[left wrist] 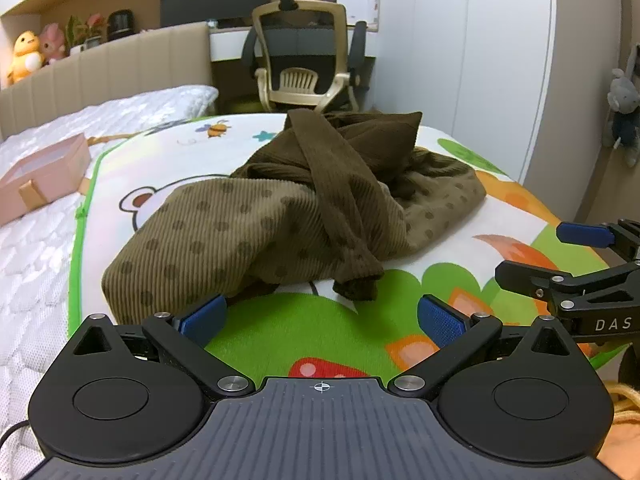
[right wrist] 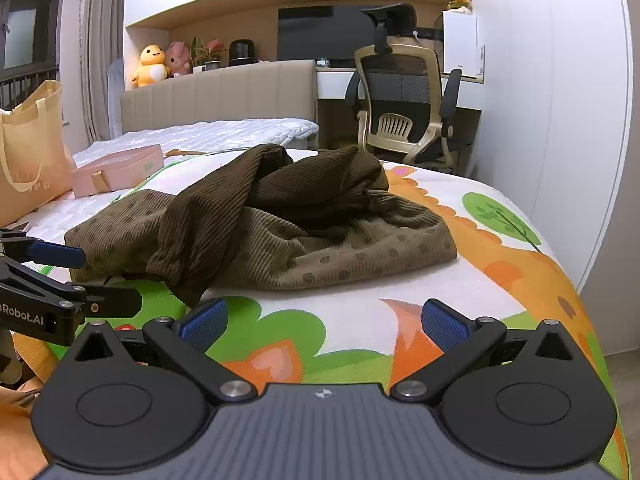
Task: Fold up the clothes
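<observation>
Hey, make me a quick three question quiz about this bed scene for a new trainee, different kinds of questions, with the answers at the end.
1. True or false: the left gripper has its fingers shut on the brown garment.
2. Multiple choice: what lies on the white mattress left of the play mat? A) pink box B) laptop C) pillow
3. Fill in: the garment's dark ribbed ____ trails toward the grippers over the dotted fabric.

Key
1. False; both it and the right gripper are open and empty.
2. A, the pink box.
3. Sleeve.
</observation>
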`<state>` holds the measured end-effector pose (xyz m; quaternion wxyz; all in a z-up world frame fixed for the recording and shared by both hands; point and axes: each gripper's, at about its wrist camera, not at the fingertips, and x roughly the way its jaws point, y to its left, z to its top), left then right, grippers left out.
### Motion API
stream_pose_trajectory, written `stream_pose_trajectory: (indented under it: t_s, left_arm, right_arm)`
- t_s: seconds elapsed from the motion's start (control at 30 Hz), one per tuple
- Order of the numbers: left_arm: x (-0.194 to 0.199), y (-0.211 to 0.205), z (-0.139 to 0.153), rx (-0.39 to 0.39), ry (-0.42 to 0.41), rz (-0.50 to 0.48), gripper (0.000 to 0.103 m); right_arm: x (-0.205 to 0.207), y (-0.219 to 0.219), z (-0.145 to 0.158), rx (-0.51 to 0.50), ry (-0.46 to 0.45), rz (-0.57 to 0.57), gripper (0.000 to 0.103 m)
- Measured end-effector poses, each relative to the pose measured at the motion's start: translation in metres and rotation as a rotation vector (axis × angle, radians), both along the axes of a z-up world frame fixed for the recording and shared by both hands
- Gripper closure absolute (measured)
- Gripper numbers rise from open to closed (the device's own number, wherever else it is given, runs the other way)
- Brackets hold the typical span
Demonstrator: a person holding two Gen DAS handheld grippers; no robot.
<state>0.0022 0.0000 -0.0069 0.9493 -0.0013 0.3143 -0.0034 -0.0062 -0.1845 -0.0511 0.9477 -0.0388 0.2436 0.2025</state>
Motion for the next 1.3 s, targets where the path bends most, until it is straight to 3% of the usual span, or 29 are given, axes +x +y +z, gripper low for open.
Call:
stream_pose_trajectory:
  t_s: [1.3]
  left_arm:
    - [0.0006, -0.0013, -0.0003, -0.003, 0.014, -0.011, 0.0]
  right_arm:
    - [-0.0012, -0.001, 0.0026, 0.001, 0.002, -0.004, 0.0]
